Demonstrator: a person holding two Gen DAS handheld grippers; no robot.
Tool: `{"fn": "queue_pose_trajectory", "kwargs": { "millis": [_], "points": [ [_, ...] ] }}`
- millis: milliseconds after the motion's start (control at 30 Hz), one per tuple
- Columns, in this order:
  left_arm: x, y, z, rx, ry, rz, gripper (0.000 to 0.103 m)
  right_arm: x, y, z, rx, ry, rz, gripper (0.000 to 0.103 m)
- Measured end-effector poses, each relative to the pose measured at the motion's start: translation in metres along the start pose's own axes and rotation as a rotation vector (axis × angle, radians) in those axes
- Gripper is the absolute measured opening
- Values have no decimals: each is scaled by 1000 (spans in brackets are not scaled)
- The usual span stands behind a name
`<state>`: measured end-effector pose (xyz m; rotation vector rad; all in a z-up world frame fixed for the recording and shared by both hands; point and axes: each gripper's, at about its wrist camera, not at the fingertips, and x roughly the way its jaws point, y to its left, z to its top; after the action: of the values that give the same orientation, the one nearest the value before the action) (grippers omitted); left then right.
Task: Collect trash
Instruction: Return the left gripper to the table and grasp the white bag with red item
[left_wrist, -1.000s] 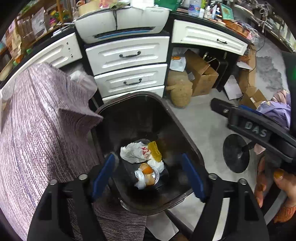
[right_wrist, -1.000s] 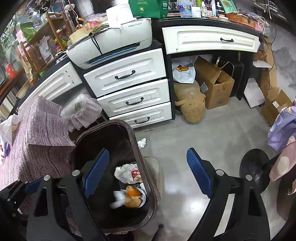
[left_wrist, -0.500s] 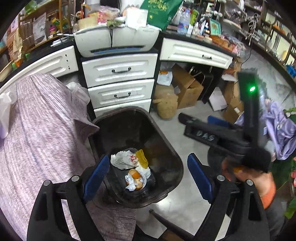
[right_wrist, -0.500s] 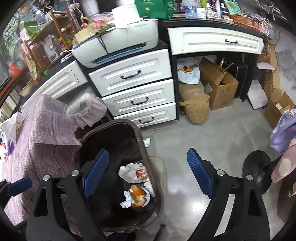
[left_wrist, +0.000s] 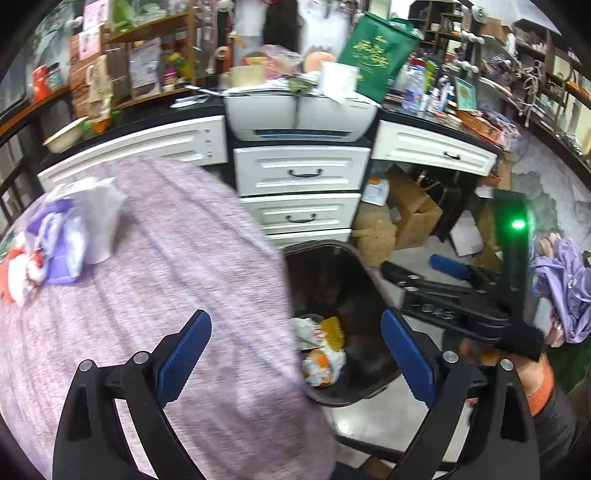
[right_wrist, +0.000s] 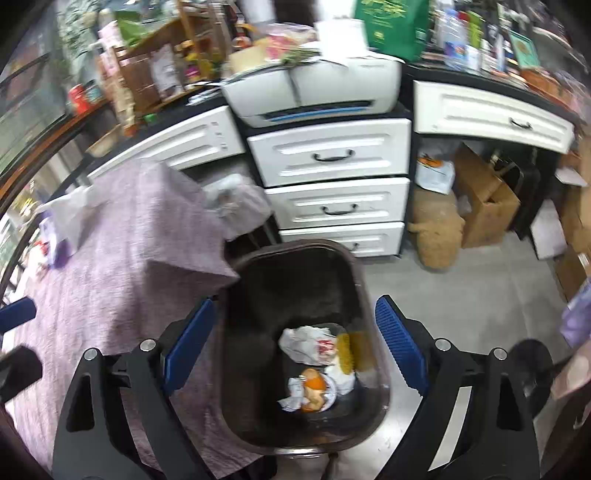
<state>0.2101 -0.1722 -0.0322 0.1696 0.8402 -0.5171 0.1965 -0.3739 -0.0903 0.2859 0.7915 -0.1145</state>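
A dark bin (right_wrist: 295, 245) stands on the floor beside the table with the purple cloth (right_wrist: 122, 266). In the bin lie a white wrapper (right_wrist: 308, 341), a yellow piece (right_wrist: 345, 352) and orange peel in a clear cup (right_wrist: 314, 386). My right gripper (right_wrist: 294, 306) hangs open above the bin, holding nothing. My left gripper (left_wrist: 294, 325) is over the table edge (left_wrist: 147, 277), its jaws opening with nothing between them. A white bag (left_wrist: 96, 218) and purple-and-white wrappers (left_wrist: 55, 258) lie at the table's far left. The right gripper (left_wrist: 424, 273) also shows in the left wrist view, held by a hand (left_wrist: 491, 356).
White drawers (left_wrist: 301, 173) with a printer (left_wrist: 299, 114) on top stand behind the bin (left_wrist: 373, 273). A burlap sack (right_wrist: 436, 229) and cardboard box (right_wrist: 487, 206) sit under the desk. A black round stand base (right_wrist: 528, 362) is on the floor at right.
The left gripper rose and swung left from over the bin to over the table edge, its jaws spreading wider. The right gripper shifted left, so the bin now lies between its fingers.
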Motion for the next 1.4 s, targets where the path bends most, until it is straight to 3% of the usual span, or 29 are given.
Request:
{"fn": "queue_pose_trajectory", "kwargs": {
  "millis": [400, 933, 1133, 1400],
  "points": [
    [-39, 100, -21, -132, -18, 150, 92, -7, 83, 6, -141, -6, 145, 91],
    [-54, 252, -50, -412, 14, 338, 91, -7, 188, 23, -357, -41, 272, 90],
    [-43, 275, -39, -416, 15, 378, 88, 0, 214, 33, -381, -31, 306, 90],
    [-15, 274, -2, -315, -10, 424, 82, 9, 235, 32, -419, -16, 326, 90]
  ]
}}
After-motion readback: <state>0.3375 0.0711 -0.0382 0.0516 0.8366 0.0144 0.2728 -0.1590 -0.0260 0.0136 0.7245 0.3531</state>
